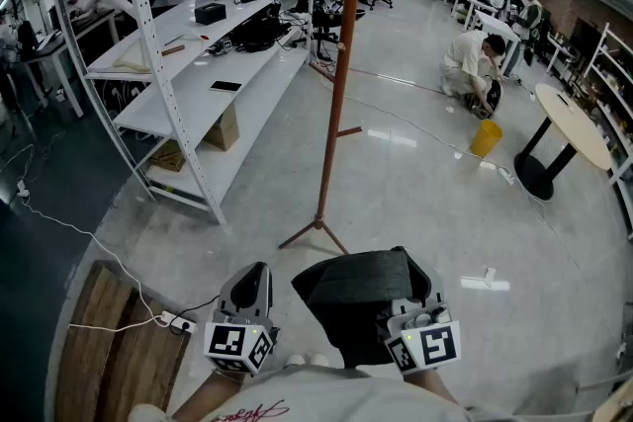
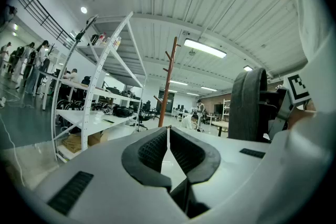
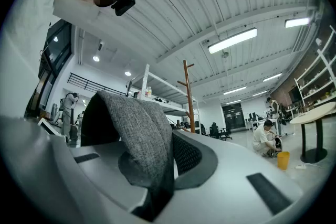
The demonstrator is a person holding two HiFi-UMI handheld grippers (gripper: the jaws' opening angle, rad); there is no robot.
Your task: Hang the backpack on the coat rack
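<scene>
A dark grey backpack (image 1: 361, 296) hangs in front of me, low in the head view. My right gripper (image 1: 410, 311) is shut on its grey fabric handle (image 3: 139, 139), which drapes over the jaws in the right gripper view. My left gripper (image 1: 252, 296) hangs beside the bag at the left, shut with nothing between its pads (image 2: 152, 150); the backpack (image 2: 247, 105) shows at its right. The brown wooden coat rack (image 1: 341, 74) stands straight ahead on a tripod foot, its upper pegs (image 2: 170, 60) bare.
White metal shelving (image 1: 188, 54) with gear and cardboard boxes runs along the left. A power strip and white cable (image 1: 173, 319) lie by wooden boards at lower left. A crouching person (image 1: 475, 64), a yellow bucket (image 1: 486, 137) and a round table (image 1: 569, 128) are at the right.
</scene>
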